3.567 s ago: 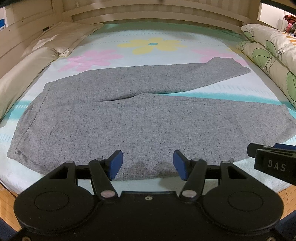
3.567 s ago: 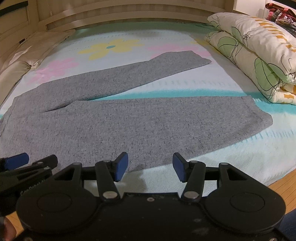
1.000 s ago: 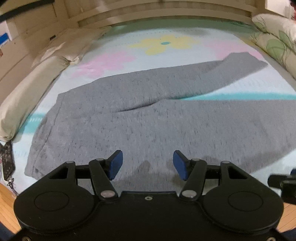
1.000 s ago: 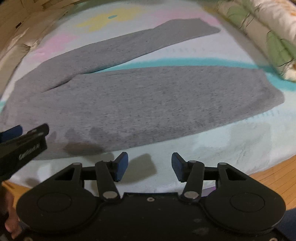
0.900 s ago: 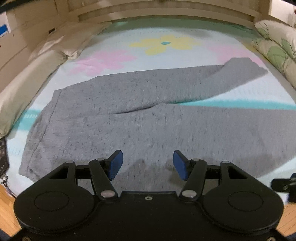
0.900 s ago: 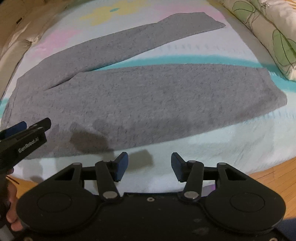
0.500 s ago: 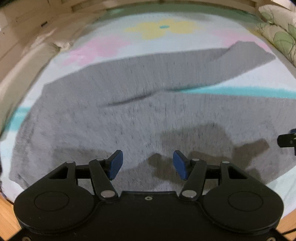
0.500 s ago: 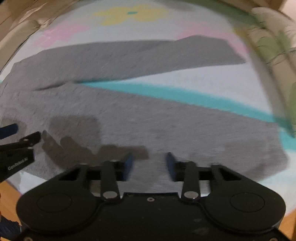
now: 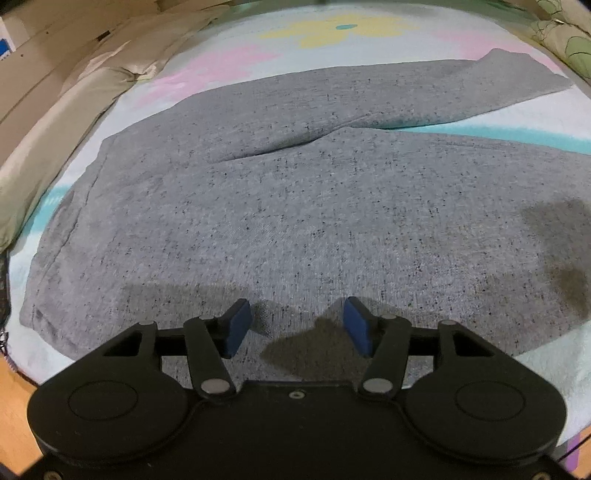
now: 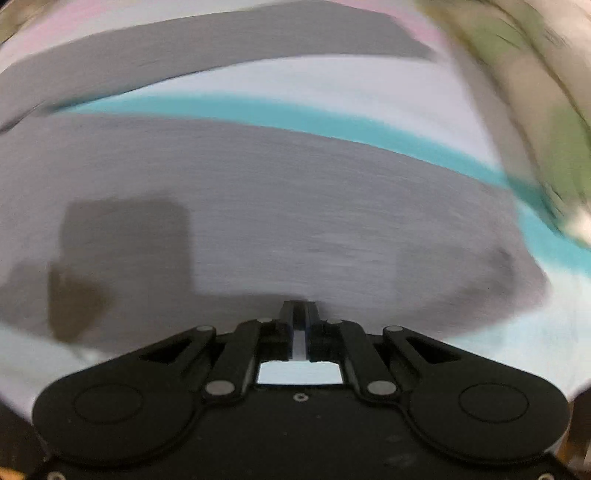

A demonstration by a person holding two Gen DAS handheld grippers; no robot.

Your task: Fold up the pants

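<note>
pants [image 9: 295, 221] flat on bed | left tool [image 9: 295, 326] wide apart, empty | right tool [image 10: 300, 314] just closing, together, empty

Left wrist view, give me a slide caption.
Open left gripper poised over gray pants spread flat on a flowered bed sheet.

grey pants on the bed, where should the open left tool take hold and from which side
Probably the near edge of the grey pants, at the hip end by the waistband. They lie flat with that edge along the bed's front, right below the left tool, so come from above and the near side, slipping one finger under the edge and pinching it.
</note>
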